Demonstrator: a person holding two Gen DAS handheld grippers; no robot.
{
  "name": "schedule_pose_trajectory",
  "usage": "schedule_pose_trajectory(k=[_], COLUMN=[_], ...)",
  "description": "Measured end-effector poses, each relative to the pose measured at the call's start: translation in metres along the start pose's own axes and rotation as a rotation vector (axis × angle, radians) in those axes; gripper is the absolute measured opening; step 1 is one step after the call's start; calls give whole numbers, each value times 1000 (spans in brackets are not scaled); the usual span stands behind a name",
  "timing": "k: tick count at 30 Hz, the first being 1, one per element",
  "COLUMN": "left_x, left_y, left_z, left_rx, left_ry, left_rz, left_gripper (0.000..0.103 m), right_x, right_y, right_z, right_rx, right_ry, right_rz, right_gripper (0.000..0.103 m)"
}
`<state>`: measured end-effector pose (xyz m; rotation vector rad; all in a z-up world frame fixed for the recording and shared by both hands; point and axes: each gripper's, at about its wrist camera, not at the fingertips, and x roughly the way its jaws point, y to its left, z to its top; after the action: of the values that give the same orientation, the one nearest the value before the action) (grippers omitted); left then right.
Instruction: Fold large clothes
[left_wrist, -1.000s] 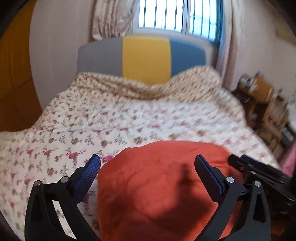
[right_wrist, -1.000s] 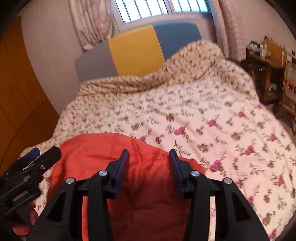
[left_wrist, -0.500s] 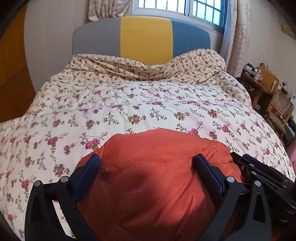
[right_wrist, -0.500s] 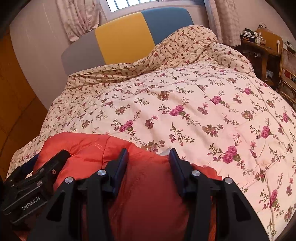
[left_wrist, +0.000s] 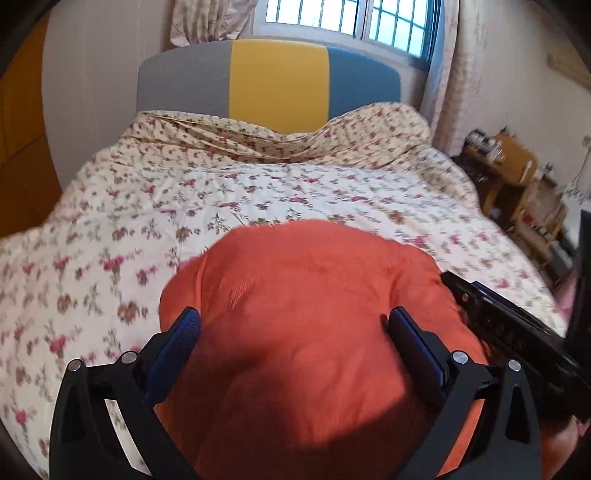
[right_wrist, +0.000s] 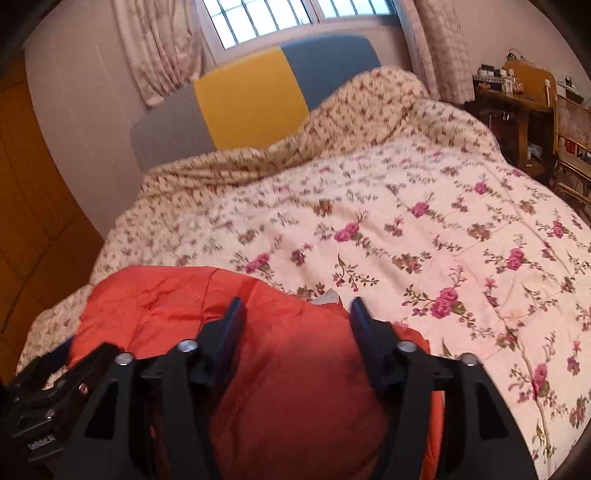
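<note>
Bed (right_wrist: 424, 229): fills both views, under a floral quilt, with a grey, yellow and blue headboard (left_wrist: 273, 77) at the far end below a barred window.
Garment (left_wrist: 314, 332): a large orange padded piece, bunched in a rounded heap on the near edge of the quilt, right under both tools. A stitched seam shows on its far left side in the right wrist view.
Handling, as I judge it: soft, puffy and light, with a smooth shell that may slide on itself. It will sag and spring back rather than hold a crease. Best taken at a seam or hem edge, pinching through a full layer, not the slick crown of the heap.
Left gripper (left_wrist: 293, 325): jaws spread wide across the top of the heap, blue pads clear of any pinched fold, so released.
Right gripper (right_wrist: 295, 314): jaws have just been opening. Orange cloth lies between them, but the pads do not press on it.
</note>
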<state>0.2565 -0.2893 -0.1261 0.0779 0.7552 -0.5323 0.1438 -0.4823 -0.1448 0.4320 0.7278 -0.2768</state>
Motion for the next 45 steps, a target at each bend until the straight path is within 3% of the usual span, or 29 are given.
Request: schedule_pose_trajectory(k=[8,16,26,28,32,36,45], left_x=[-37,-57,-58,-55,-61,-79,-113], left_y=[26,45,60,58,44,27,19], left_z=[-30,-61,-85,-87,-86,-81,-69], left_rx=[-103,-127,-182,-207,-165,-79,30], left_ry=[8,37,156,189,172,115,-37], left_rz=[-91,-183,-347,-379,-342,-293,-224], left_gripper=[100,100,100,100,99,86,76], right_x=[-58,-87,-60,-58,-60,-72,-92], right_y=[-6,-52,-82,-78,-79,-73,-53], right_z=[-15,-46,-64,-63,-62,-64,-66], right_rx=[-10,146,323,302,326,308,288], right_ry=[-8,113,307,313,304,249,131], right_rz=[-35,-3,260,299,348,355,437], right_gripper=[85,92,95,88,70,54,52])
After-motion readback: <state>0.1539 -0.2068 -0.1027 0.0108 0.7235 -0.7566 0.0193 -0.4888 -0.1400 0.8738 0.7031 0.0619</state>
